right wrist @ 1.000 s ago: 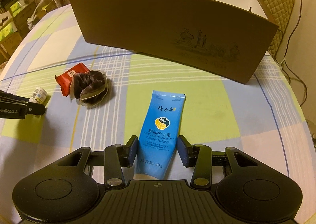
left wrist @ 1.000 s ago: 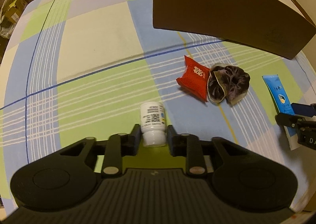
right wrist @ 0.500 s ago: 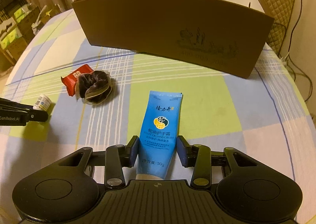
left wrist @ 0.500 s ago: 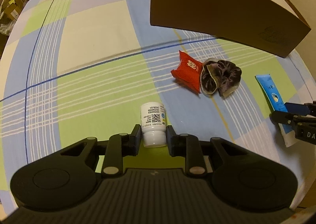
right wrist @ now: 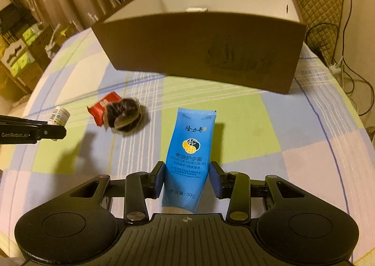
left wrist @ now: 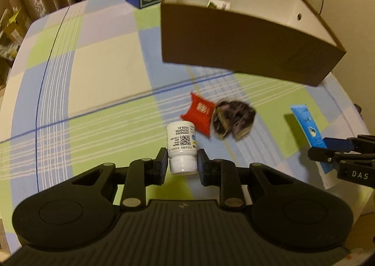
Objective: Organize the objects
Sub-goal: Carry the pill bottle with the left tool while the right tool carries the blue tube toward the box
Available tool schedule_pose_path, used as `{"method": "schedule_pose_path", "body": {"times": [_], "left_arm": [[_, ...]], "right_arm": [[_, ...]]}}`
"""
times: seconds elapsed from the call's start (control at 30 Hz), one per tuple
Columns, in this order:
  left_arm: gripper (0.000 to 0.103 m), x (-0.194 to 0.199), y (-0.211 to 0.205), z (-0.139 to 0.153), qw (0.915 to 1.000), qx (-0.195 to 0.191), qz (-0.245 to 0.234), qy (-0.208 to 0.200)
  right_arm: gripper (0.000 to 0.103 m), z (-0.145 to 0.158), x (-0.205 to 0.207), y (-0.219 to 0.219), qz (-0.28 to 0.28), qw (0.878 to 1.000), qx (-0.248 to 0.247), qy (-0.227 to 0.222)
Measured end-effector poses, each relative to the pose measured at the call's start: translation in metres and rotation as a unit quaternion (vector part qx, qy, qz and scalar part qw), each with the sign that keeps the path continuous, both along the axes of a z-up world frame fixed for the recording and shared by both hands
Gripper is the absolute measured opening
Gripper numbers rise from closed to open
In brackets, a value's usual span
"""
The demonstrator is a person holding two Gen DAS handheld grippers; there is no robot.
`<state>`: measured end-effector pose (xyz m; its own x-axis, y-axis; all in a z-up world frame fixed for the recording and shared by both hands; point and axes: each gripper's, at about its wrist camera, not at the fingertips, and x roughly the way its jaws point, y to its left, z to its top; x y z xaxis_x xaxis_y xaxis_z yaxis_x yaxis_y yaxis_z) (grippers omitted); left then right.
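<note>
The left tool (left wrist: 182, 163) is gripping the white bottle (left wrist: 181, 146) and the right tool (right wrist: 186, 179) seemingly the blue tube (right wrist: 188, 157); both should be clearing the brown box (right wrist: 206, 47) rim before releasing.

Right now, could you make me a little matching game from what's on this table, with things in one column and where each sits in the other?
Things:
1. white bottle
2. blue hand cream tube
3. red packet
4. small carton

Places:
A. inside the brown box
B. in the left gripper
C. touching the dark scrunchie
D. in the right gripper

Pairs: 1-B, 2-D, 3-C, 4-A
</note>
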<state>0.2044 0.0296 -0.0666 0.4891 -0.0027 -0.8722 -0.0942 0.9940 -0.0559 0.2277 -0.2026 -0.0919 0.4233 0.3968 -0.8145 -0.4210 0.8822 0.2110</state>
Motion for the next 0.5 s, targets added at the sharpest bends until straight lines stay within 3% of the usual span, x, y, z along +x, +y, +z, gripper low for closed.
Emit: {"method": "schedule_pose_path", "body": {"times": [0.5], "left_arm": [[0.022,0.032,-0.035,0.051,0.9973,-0.002,-0.043,-0.06]], "right_arm": [[0.038,0.065,0.025,-0.018,0.002,0.997,0.065,-0.051]]}}
